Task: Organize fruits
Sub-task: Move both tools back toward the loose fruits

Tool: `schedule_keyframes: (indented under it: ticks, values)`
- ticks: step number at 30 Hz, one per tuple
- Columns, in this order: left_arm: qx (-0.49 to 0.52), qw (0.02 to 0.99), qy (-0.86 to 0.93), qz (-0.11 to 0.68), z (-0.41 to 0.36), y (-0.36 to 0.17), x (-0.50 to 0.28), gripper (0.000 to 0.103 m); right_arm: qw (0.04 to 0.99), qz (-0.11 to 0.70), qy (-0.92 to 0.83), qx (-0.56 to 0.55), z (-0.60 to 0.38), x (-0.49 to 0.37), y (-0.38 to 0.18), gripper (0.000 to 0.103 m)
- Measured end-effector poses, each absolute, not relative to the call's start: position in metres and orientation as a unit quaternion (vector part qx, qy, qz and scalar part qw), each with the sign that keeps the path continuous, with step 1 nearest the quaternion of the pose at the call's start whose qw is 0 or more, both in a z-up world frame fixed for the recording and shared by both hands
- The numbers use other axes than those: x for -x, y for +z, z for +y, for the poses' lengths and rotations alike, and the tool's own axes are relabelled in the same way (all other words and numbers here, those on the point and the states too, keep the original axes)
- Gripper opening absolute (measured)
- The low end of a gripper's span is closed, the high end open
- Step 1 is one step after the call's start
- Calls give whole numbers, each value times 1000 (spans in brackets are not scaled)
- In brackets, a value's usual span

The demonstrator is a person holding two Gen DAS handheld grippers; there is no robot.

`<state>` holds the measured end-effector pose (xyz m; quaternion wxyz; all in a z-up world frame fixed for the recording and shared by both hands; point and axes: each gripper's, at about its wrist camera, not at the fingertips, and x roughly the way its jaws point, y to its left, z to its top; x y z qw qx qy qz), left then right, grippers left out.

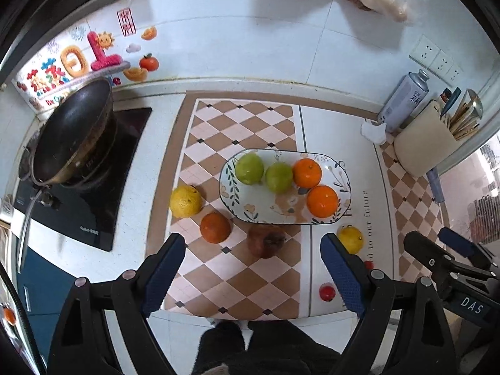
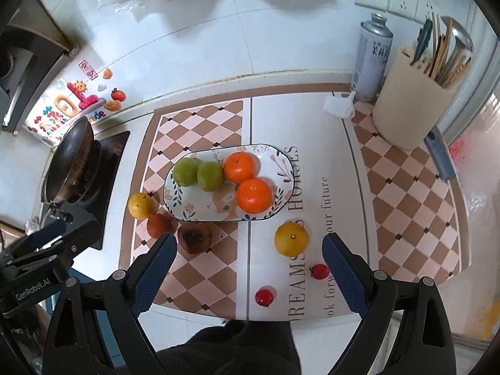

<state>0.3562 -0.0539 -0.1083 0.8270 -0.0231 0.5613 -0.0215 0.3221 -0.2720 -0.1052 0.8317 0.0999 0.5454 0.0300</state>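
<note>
Both the left gripper (image 1: 253, 268) and right gripper (image 2: 250, 268) hover spread and empty. Loose fruit lies beside the plate (image 2: 282, 165); the yellow citrus (image 2: 291, 238) nearest it may roll if nudged.

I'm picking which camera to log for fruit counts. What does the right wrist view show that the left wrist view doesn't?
Only the right view shows both small red fruits in full, and the left gripper from outside. Only the left view shows the right gripper from outside. Both share the plate with two green and two orange fruits, and the wok.
</note>
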Motion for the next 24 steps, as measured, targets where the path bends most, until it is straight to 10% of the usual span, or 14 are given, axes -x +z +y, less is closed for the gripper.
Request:
schedule_keyframes:
  ticks: [24]
  values:
    - [14, 695, -38, 718, -101, -304, -417, 95, 727, 670, -8, -149, -329, -381, -309, 96]
